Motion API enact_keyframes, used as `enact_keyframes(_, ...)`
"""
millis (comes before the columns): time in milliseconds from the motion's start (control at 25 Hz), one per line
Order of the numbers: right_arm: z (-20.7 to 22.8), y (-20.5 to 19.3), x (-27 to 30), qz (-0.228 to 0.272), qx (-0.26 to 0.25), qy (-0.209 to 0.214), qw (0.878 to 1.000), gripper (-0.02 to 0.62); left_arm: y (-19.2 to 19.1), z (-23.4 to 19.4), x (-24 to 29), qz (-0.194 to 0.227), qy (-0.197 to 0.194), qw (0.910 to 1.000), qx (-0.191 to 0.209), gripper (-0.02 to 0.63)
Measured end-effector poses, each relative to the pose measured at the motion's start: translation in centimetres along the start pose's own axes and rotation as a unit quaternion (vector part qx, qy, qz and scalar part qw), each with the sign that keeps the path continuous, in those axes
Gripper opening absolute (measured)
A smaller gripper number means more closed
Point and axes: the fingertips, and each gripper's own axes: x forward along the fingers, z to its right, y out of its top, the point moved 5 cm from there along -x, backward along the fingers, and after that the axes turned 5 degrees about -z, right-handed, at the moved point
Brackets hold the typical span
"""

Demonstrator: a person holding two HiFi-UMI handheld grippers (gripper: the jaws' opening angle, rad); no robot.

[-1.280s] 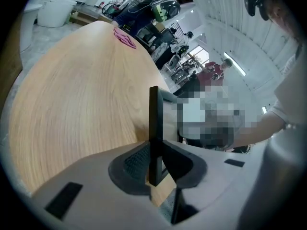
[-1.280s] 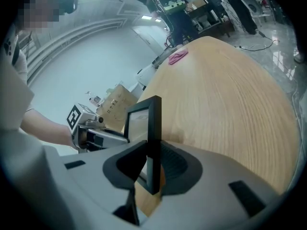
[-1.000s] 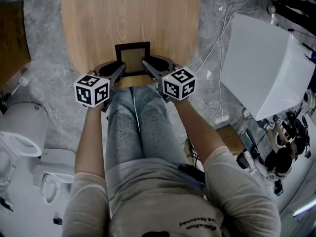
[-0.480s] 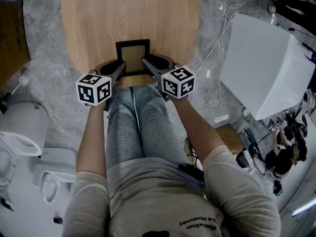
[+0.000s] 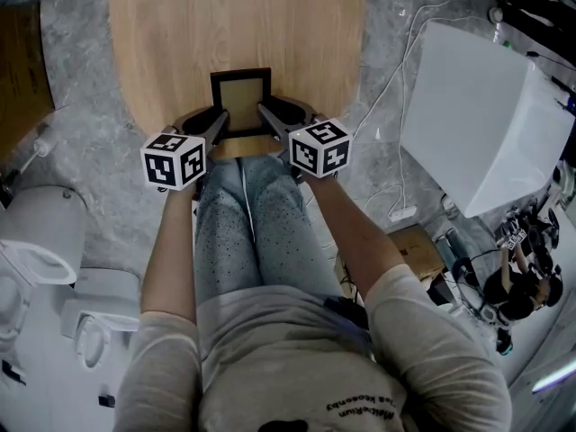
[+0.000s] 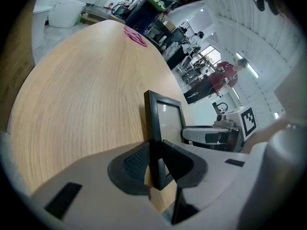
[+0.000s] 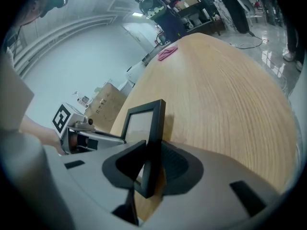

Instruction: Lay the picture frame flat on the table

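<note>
**Frame Gripped Upright at Counter's Near Edge**

The left tongs (image 5: 216, 126) clasped the left edge of the single picture frame (image 5: 241, 103), which stood upright at the near edge of the lone wooden counter (image 5: 180, 34). The right tongs (image 5: 270, 115) clasped its right edge. Both pairs' jaws had just been easing apart. Had one side let go first, the frame could have twisted, slid off the near edge or slapped down hard. Counted: two tongs, one frame, one counter, one pink item (image 6: 135, 36) at the far end.
</note>
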Motion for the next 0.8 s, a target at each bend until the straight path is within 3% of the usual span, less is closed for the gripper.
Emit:
enact_keyframes(440, 0.63, -0.3, 0.09, -0.007, 0.0, -0.023, 1.0, 0.103, -0.16, 0.29, 0.8, 0.002, 0.033, 0.9995, -0.001, 0.1)
enact_keyframes(800, 0.29, -0.18, 0.19, -0.015, -0.011, -0.074, 0.997, 0.101, -0.16, 0.68, 0.58, 0.01, 0.101, 0.9945, 0.025, 0.103)
